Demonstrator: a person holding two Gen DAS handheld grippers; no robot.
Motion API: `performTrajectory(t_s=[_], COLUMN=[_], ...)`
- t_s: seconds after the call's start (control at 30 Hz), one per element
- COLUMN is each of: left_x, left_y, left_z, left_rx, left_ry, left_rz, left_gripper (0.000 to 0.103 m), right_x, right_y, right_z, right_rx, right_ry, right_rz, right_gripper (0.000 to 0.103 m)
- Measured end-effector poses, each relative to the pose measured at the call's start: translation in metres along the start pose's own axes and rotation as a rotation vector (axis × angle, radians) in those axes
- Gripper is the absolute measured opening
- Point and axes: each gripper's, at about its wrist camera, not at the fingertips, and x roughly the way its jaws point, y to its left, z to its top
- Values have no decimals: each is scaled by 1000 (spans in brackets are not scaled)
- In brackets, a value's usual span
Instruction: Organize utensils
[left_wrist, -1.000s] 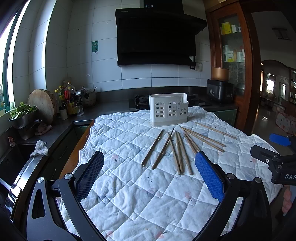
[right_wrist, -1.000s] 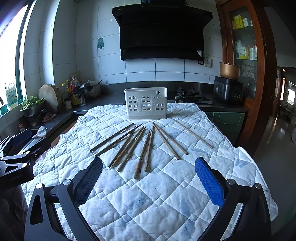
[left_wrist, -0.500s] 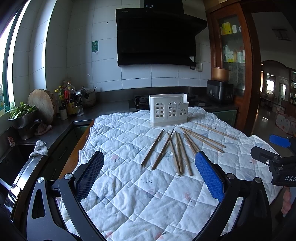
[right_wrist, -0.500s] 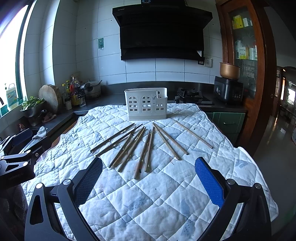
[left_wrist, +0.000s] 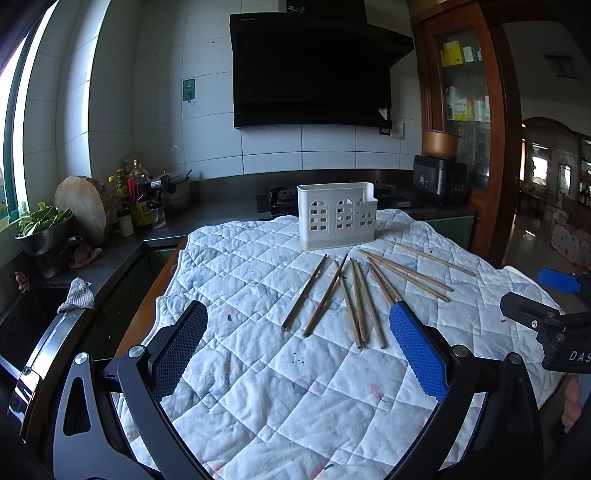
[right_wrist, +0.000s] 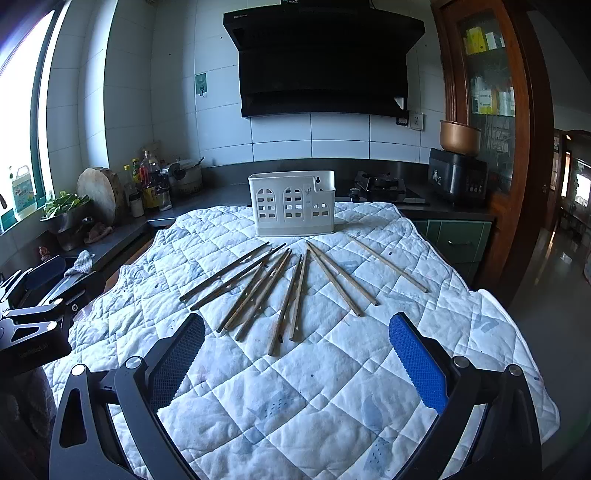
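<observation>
Several wooden chopsticks (left_wrist: 356, 297) lie fanned out on a white quilted cloth (left_wrist: 280, 387), also in the right wrist view (right_wrist: 284, 291). A white plastic utensil holder (left_wrist: 337, 216) with arched cut-outs stands upright behind them, also in the right wrist view (right_wrist: 292, 208). My left gripper (left_wrist: 297, 345) is open and empty, short of the chopsticks' near ends. My right gripper (right_wrist: 295, 356) is open and empty, just short of the chopsticks. The right gripper also shows at the right edge of the left wrist view (left_wrist: 554, 314).
The cloth covers a table whose wooden edge (left_wrist: 147, 310) shows at the left. A dark counter (left_wrist: 110, 254) at the left holds a round chopping board (left_wrist: 83, 208), bottles (left_wrist: 136, 199) and a bowl of greens (left_wrist: 42, 225). A stove (right_wrist: 380, 186) and a black appliance (right_wrist: 456, 177) stand behind.
</observation>
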Motion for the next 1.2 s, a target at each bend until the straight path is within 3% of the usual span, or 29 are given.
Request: performTrajectory(t_s=[0.5,1.2], left_x=[15,88], left_y=[5,14], left_z=[2,9], left_rx=[-6,23], left_ry=[22,125], left_rz=[1,-29], left_gripper=[98,97], right_x=[15,79], right_y=[-9,-58], right_z=[-3,10], right_rx=[3,-2], right_ry=[-7,64], right_rz=[19,-24], right_gripper=[97,97])
